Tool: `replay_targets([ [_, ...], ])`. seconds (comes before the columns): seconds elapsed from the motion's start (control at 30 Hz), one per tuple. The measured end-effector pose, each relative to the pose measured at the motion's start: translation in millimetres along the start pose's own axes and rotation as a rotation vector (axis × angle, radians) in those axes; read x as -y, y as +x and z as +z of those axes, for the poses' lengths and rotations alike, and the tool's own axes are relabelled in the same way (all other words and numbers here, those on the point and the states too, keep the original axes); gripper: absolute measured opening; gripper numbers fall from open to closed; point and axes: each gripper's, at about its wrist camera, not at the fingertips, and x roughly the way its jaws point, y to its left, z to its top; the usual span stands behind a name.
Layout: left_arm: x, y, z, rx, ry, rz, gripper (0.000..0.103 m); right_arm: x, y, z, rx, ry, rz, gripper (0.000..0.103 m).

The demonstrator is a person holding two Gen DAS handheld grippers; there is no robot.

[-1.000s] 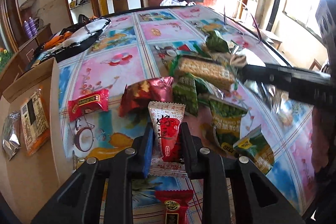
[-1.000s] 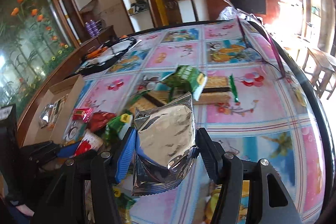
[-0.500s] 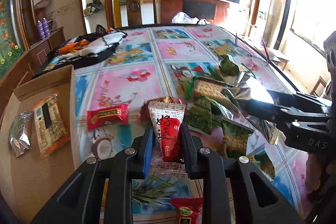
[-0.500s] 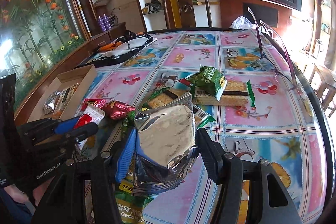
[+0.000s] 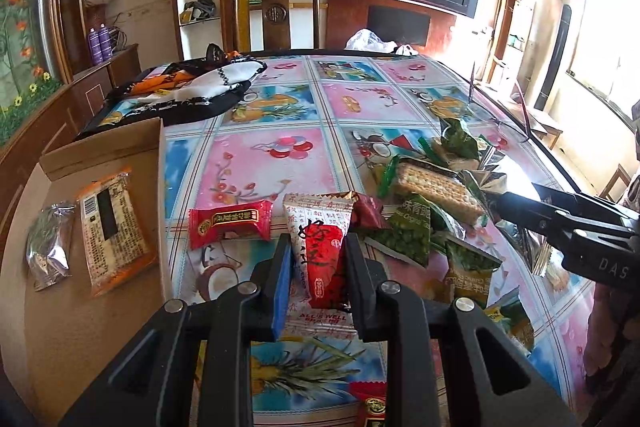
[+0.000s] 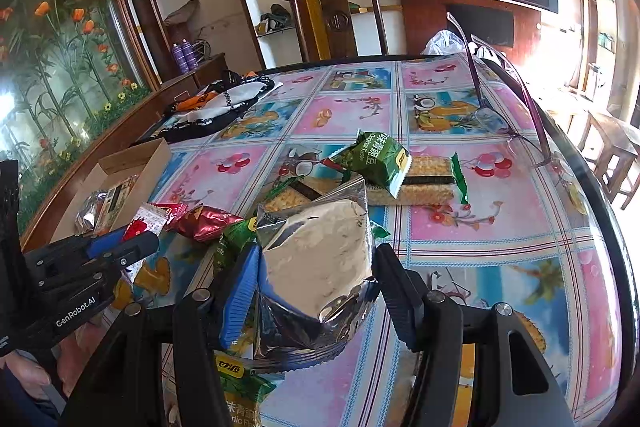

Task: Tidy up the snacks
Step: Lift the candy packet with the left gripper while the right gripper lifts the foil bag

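The red and white packet has its bottom end hidden behind the left gripper, which is pinching it above the table, tilted down. The right gripper, also angled down, squeezes a silver bag beside the snack pile. The cardboard box is cut off at the left.

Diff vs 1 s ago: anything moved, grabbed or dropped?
The left hand-held gripper has lifted slightly with the white-and-red snack packet, showing more of the cardboard box. Nothing grabbed or dropped. The right hand-held gripper still clamps the silver foil packet; the pile is unchanged.
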Motion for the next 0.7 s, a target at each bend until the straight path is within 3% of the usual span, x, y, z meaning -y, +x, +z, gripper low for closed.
replay_targets([
  [0.7,5.9,-14.8,-0.2,0.081,0.05,0.093,0.024,-37.4,-2.0,-12.4,0.034,-0.074,0.037,0.063],
])
